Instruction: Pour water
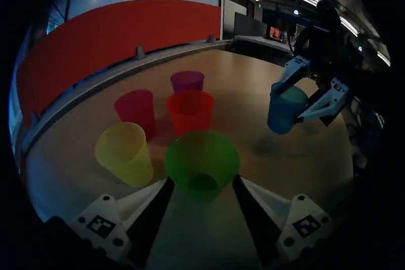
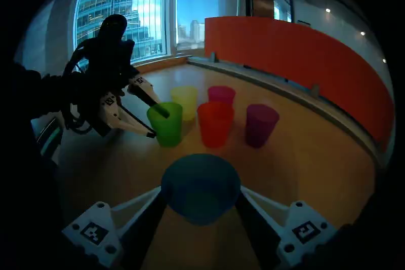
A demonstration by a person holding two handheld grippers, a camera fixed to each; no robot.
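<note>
A: What does the left gripper [image 1: 202,181] have?

B: Its 2 white fingers are part-closed on the green cup [image 1: 202,166], 1 pressing each side, low in the left gripper view. The cup is translucent plastic, round and tapering towards its base, standing upright with its mouth open to the camera.

A: And the right gripper [image 2: 201,191]?

B: The same grip, on the blue cup [image 2: 201,189] at the bottom of the right gripper view. The fingers are spread only as wide as the cup.

A: Is there anything in the cups?

B: The green cup looks darker at its bottom, but I cannot tell if that is water. The right gripper view shows the blue cup as a smooth rounded shape, its inside hidden. The left gripper view shows it at the right of the frame, tilted, with its mouth visible. I cannot make out any contents there either.

A: What lies beyond the cups?

B: 4 more translucent cups stand close together on the smooth wooden table [image 1: 243,75]: a yellow cup [image 1: 124,153], a pink cup [image 1: 135,110], an orange cup [image 1: 190,112] and a purple cup [image 1: 187,81] farthest back. A long red panel [image 1: 121,32] runs behind the table.

A: Does 1 view add anything?

B: The right gripper view shows tall windows [image 2: 121,11] at the upper left and a person [image 2: 106,52] in dark silhouette holding the left gripper.
</note>
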